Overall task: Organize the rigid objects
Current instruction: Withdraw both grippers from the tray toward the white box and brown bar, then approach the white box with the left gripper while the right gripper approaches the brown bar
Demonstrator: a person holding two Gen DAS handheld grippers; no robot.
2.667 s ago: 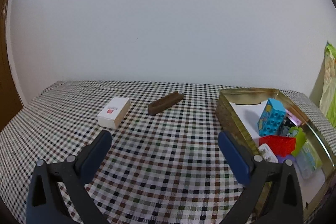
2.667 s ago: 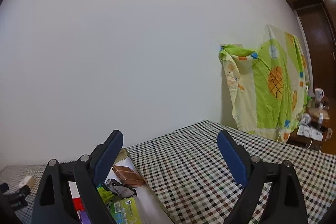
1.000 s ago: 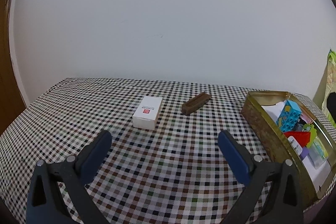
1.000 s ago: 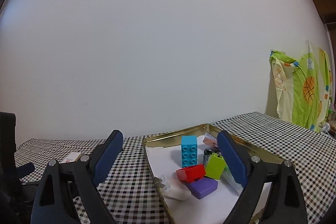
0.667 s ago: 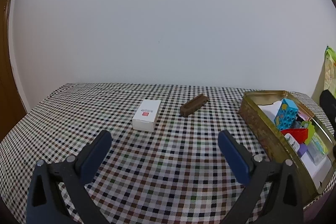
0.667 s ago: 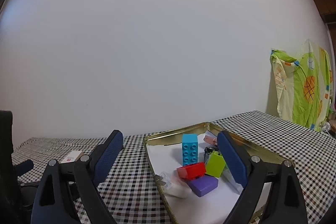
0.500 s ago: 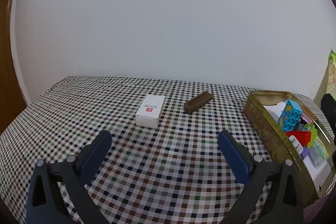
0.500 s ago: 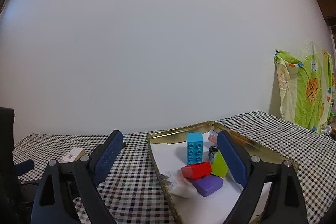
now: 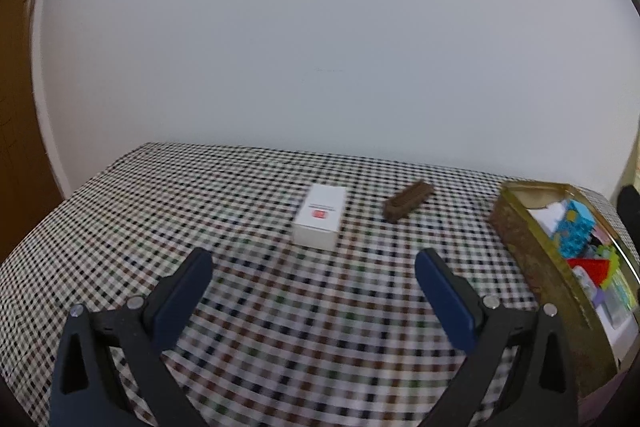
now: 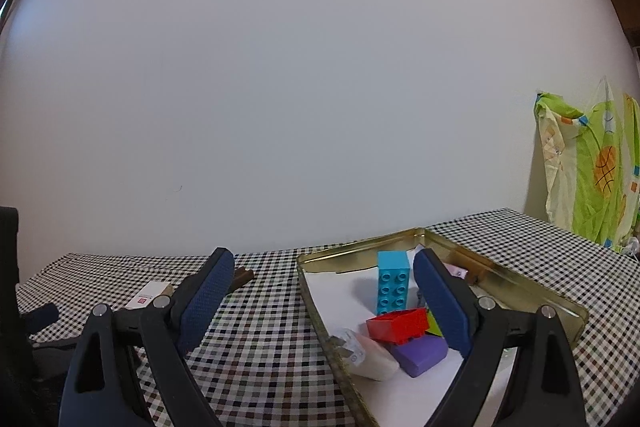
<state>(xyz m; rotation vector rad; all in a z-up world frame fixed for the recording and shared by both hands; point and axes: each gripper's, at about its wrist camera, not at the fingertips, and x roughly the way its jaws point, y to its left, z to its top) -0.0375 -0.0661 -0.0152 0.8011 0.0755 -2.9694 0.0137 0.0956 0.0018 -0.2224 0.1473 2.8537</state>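
Left tongs (image 9: 312, 279) hang spread wide above the checked surface (image 9: 248, 307), nothing between the blue pads. Ahead of them, roughly on their centre line, lies the white box (image 9: 320, 215) with a red mark on its top, flat on the cloth; its long axis runs away from the tongs toward the wall, tipped slightly to the right. Just to its right and a little farther back sits the brown bar (image 9: 408, 200), apart from the box, long axis slanting from near-left to far-right. The gold tin (image 9: 532, 259) stands at the right edge of the surface, well apart from both. Right tongs (image 10: 324, 291) also spread, empty, held over the near part of that tin; between and beyond their pads are the blue brick (image 10: 393, 287) standing upright on end, the red brick (image 10: 398, 324) and the purple brick (image 10: 418, 353) lying low beside a white packet (image 10: 368, 355). A green patterned cloth (image 10: 588, 175) hangs at far right.
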